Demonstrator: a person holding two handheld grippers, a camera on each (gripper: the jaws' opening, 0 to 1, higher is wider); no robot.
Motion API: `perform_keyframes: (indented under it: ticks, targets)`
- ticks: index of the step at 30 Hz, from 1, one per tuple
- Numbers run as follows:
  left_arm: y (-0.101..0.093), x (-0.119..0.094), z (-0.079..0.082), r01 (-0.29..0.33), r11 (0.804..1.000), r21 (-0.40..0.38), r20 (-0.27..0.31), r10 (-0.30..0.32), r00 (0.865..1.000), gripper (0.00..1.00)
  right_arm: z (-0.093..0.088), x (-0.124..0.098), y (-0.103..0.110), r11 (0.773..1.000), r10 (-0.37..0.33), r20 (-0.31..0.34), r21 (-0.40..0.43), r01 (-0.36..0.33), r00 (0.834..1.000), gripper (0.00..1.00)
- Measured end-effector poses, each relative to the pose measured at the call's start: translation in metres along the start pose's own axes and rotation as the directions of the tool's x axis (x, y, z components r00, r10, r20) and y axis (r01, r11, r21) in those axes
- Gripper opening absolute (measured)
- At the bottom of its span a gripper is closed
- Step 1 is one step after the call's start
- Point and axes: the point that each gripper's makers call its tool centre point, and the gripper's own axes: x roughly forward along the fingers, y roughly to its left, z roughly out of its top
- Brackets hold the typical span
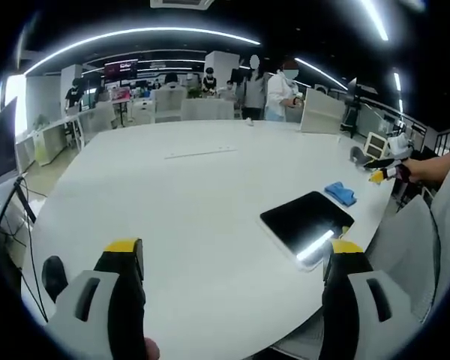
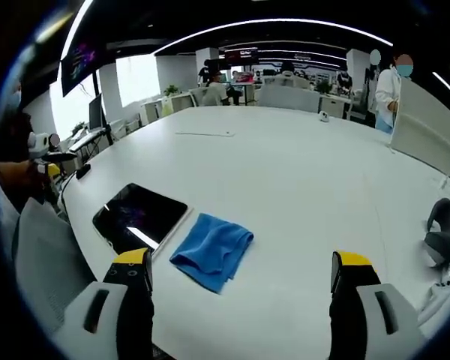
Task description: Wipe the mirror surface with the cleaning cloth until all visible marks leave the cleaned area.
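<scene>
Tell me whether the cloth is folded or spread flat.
Folded, loosely. In the right gripper view the blue cloth lies bunched on the table beside the mirror, with layered edges and creases, not spread flat.

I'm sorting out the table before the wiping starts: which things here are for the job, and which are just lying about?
For the job:
mirror
blue cloth

Just lying about:
long thin strip
dark strap-like item near the table edge
small white object

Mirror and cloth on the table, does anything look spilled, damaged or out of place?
Nothing stands out. The mirror lies flat near the table edge, reflecting a ceiling light, and the blue cloth sits loosely bunched right beside it. No spill or damage shows; marks on the glass are too small to judge.
</scene>
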Motion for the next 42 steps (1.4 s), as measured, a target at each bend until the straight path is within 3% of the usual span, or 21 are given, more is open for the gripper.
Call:
perform_keyframes:
  ticks: [29,39,42]
  targets:
    - [0.003,0.000,0.005,-0.004,1.000,0.028,0.015,0.003,1.000,0.99,0.004,-0.003,0.016,1.000,-0.002,0.004,0.017,0.002,1.000,0.98]
    - [0.000,-0.003,0.005,-0.004,1.000,0.027,0.019,0.003,1.000,0.99,0.006,0.002,0.025,1.000,0.001,0.001,0.020,-0.001,1.000,0.93]
    - [-0.006,-0.003,0.006,0.000,1.000,0.028,0.017,0.000,1.000,0.99,0.015,0.009,0.031,1.000,-0.007,0.018,0.021,0.006,1.000,0.90]
